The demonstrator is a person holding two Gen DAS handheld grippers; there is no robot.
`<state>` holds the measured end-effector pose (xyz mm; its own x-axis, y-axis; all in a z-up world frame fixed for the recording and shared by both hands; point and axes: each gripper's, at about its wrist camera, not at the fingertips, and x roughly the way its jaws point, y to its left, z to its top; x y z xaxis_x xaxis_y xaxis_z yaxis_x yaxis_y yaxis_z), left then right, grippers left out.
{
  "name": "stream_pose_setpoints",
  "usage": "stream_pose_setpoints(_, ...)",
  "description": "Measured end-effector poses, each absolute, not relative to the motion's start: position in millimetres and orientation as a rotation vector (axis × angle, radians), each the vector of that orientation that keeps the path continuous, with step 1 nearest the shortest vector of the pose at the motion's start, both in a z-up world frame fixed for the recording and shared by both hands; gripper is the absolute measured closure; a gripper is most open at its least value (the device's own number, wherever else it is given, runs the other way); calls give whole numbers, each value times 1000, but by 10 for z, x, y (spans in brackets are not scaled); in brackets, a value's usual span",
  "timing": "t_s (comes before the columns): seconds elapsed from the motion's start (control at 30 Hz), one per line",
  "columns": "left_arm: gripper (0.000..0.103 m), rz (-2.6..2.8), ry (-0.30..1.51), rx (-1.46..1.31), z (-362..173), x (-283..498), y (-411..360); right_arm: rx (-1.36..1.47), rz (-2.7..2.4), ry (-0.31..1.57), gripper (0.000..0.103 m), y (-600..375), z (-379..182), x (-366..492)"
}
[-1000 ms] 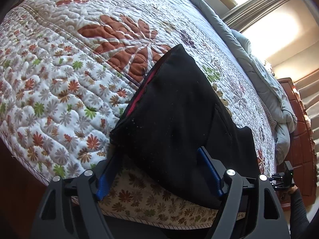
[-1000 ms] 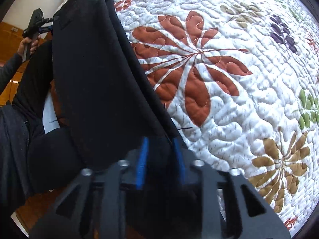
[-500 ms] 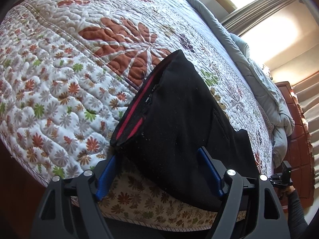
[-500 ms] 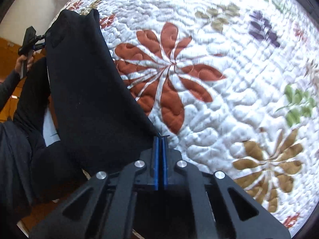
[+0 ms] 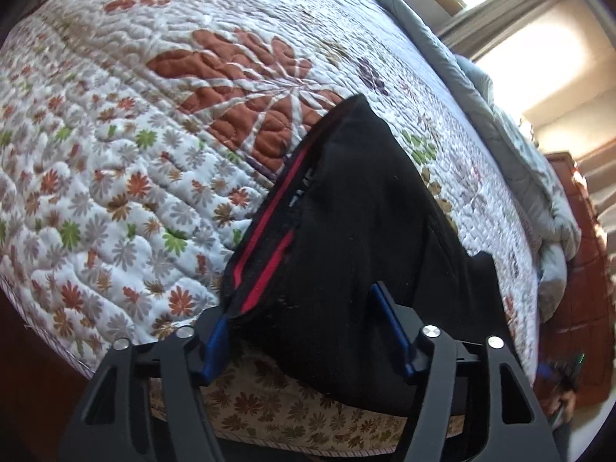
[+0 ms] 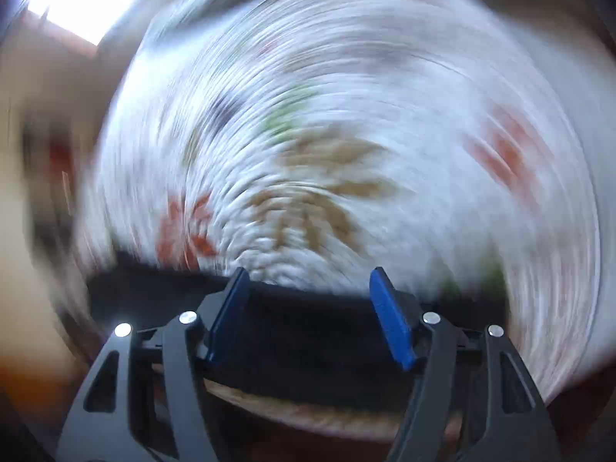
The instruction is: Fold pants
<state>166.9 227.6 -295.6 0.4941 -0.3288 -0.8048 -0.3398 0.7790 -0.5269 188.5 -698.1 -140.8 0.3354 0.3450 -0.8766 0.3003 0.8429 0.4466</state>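
Note:
Black pants [image 5: 358, 246] with a red inner waistband stripe lie on the quilted floral bed [image 5: 154, 123], draped over its near edge. My left gripper [image 5: 304, 323] is open, its blue fingers [image 5: 389, 323] on either side of the pants' near edge, not clamped. The right wrist view is heavily motion-blurred. My right gripper [image 6: 308, 308] is open there, with a dark band of the pants [image 6: 308, 331] just below its fingers [image 6: 389, 319] and the quilt [image 6: 385, 134] ahead.
A grey duvet [image 5: 512, 146] is bunched along the bed's far right side. A wooden cabinet [image 5: 581, 254] stands right of the bed. Bright curtained windows [image 5: 539, 46] lie beyond. The bed edge drops to a dark floor at left.
My right gripper has opened, let go of the pants and swung round fast, blurring its view. The pants have settled lower on the bed, red waistband now showing. My left gripper stays open.

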Motion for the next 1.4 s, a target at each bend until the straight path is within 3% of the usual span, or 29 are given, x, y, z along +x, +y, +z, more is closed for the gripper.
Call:
stream_pose_setpoints(0.13,52,19,1060,-723,-2954,1617,2312,942,-244,1100,46,-7487,-1730,682)
stream_pose_setpoints(0.17,58,20,1061,-710,-2940,1614,2304,994,-260,1078,52,-7537,-1813,528)
stream_pose_setpoints(0.3,70,17,1084,-672,-2866,1666,2288,1106,-281,958,56,-7572,-2038,293)
stream_pose_setpoints(0.43,74,12,1126,-639,-2810,1766,2255,1118,-270,907,62,-7621,-2117,293)
stream_pose_setpoints(0.5,74,19,1149,-635,-2821,1807,2254,1122,-263,909,97,-7612,-2166,352)
stream_pose_setpoints(0.83,77,64,1209,-695,-2858,1886,2322,1109,-311,822,99,-7615,-2081,252)
stream_pose_setpoints(1.0,77,64,1256,-662,-2915,2007,2290,1091,-344,889,98,-7614,-2303,185)
stream_pose_setpoints(1.07,76,50,1260,-640,-2908,2023,2269,1070,-326,911,93,-7618,-2319,231)
stream_pose_setpoints(1.13,67,32,1252,-656,-2879,1987,2287,1070,-311,906,81,-7613,-2212,210)
stream_pose_setpoints(1.17,63,34,1240,-659,-2833,1943,2301,1039,-328,886,66,-7579,-2088,158)
stream_pose_setpoints(1.23,45,53,1196,-636,-2696,1819,2341,937,-355,864,65,-7447,-1848,92)
stream_pose_setpoints(1.4,36,61,993,-480,-2150,1477,2129,855,-90,840,66,-6578,-1555,177)
